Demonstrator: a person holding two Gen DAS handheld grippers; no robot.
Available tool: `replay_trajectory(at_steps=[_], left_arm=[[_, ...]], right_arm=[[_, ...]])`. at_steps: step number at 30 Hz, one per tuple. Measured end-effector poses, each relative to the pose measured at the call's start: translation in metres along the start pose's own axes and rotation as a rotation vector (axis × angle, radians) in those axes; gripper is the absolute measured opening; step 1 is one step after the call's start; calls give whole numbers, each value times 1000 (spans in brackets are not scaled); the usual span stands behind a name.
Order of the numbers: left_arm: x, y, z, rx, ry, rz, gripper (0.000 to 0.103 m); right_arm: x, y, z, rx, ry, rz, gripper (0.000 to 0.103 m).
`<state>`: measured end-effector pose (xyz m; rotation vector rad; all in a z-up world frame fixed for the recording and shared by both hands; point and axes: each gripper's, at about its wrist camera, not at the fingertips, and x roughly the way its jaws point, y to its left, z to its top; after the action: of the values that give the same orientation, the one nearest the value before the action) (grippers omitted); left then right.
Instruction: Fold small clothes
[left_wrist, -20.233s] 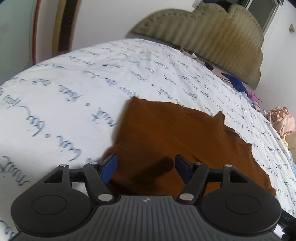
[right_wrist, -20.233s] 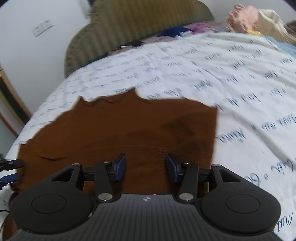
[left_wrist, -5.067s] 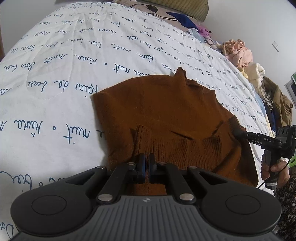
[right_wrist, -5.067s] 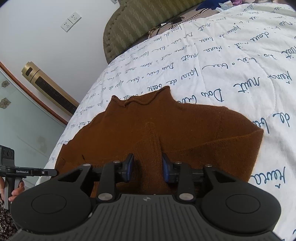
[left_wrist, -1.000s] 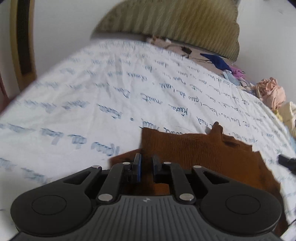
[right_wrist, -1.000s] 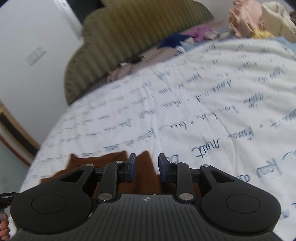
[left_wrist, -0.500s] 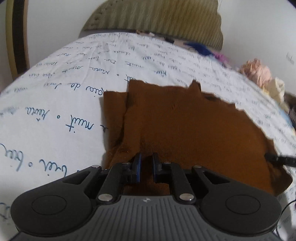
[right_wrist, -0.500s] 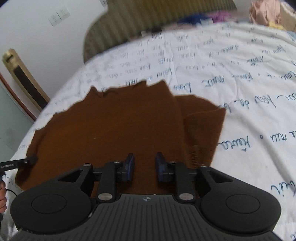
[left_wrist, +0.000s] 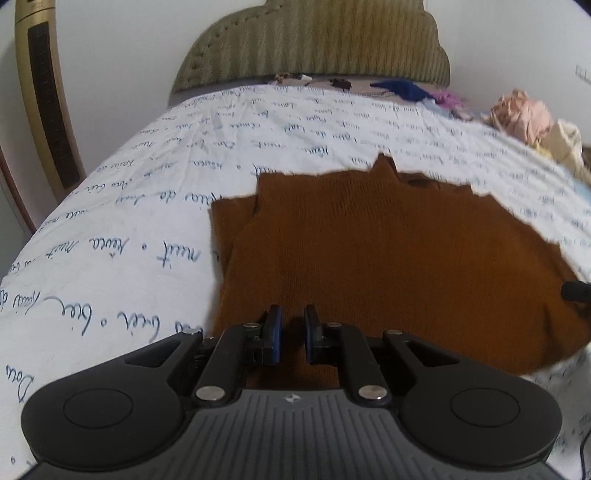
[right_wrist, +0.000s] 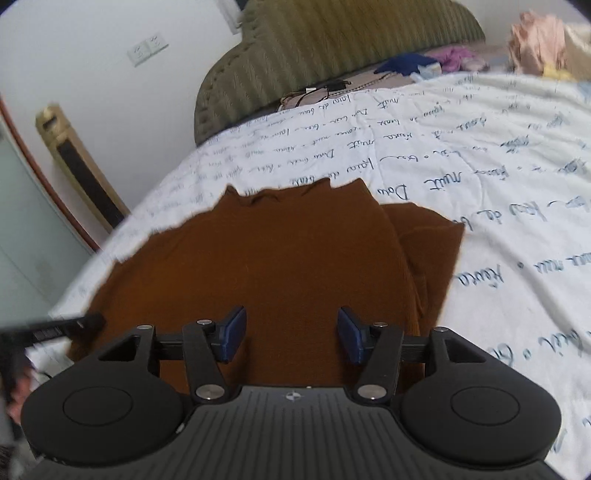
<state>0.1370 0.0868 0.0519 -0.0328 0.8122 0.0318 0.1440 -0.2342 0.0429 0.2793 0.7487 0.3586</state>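
Note:
A brown knit sweater (left_wrist: 388, 251) lies folded on the white bedsheet (left_wrist: 122, 236), with a folded layer sticking out along its left side. My left gripper (left_wrist: 293, 314) is at the near hem, its jaws nearly together with a pinch of brown fabric between the pads. In the right wrist view the same sweater (right_wrist: 277, 258) lies flat. Above its near edge my right gripper (right_wrist: 291, 321) has its jaws opening, the pads wide apart and clear of the cloth. The left gripper's tip (right_wrist: 62, 326) shows at the sweater's left corner.
The sheet carries blue handwriting print. An olive padded headboard (left_wrist: 314, 40) stands at the far end, with loose clothes (left_wrist: 524, 114) heaped at the far right. A gold tower unit (left_wrist: 44, 96) stands left of the bed. A hand (right_wrist: 14, 391) shows at the left edge.
The sweater has come down from being held up and now lies flat. The right jaws have opened and let go of the hem. The left jaws stay pinched on the fabric.

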Motion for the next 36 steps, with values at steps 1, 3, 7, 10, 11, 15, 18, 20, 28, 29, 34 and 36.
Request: replay_trajectory(at_steps=[1,3,7,10,11,15,18,20,28,29,34,36], left_arm=[[3,-1,-3,2,15,4,12],[9,-3,-8,1,30,14,12],[8,-6,-15,16,15,35,12],[6,-7,-16,17,15,44,12],[5,-7,-17,16,14,44,12],[0,-4,-18,13,12,37,12],[-4,-1,-18,17,14,39,12],[-9,2,-17,27,8,44,12],[-23,68,27,-45,-1,42,39],[-18,80,34,-58,12,18,49],[6,120,56,-154,39,-47,65],[17,125,63,-182,54,-63,65]], right_arm=[[3,2,-6,-25,19,-30,56],[12,-2,-19,-27,56,-62,56],[12,-9,-23,-14,29,-41,56],[7,-6,-16,28,33,-37,58],[1,-2,-16,35,18,-33,58],[-13,20,-21,11,-21,18,62],[-16,46,-25,-29,-18,82,63],[-13,67,-27,-62,-1,143,64],[21,188,-48,-360,65,295,68],[26,202,-51,-397,63,311,68],[52,261,-64,-579,60,308,69],[60,278,-68,-650,52,286,69]])
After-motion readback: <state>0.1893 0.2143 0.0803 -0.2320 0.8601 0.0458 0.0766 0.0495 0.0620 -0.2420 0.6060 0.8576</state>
